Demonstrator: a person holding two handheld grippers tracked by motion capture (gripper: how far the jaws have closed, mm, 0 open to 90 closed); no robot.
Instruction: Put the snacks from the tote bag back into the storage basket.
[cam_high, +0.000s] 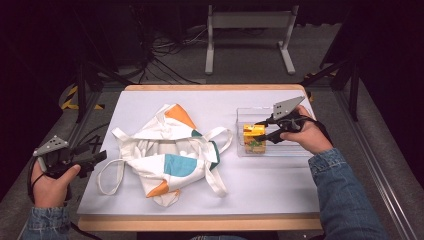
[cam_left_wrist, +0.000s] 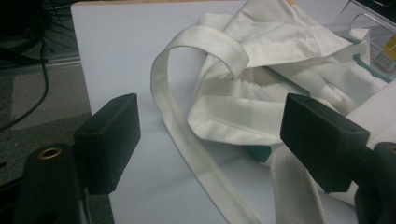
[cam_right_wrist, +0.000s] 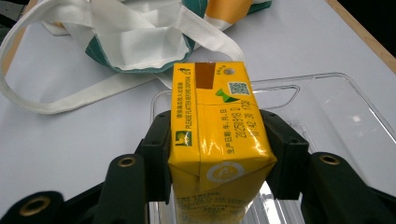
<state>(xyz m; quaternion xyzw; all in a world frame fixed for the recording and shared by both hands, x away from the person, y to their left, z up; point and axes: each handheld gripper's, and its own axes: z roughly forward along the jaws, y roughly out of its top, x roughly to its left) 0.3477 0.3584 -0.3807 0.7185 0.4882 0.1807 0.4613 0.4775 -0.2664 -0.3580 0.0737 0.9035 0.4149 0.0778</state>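
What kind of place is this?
Probably a lab recording setup: a white-topped wooden-edged table, loose black floor cables, dark curtained surroundings, and a grey metal stand behind.

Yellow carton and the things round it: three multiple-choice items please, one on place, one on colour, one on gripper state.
1. Where is the yellow carton?
A. inside the bag
B. over the clear tray
C. off the table

2. The tote bag is white with patches of:
A. orange and teal
B. red and black
C. purple

3. The left gripper is:
A. shut on a strap
B. open
C. shut on the carton

Answers: B, the right gripper grips it above the tray; A, both colours show from above; B, its fingers stand apart over a strap.
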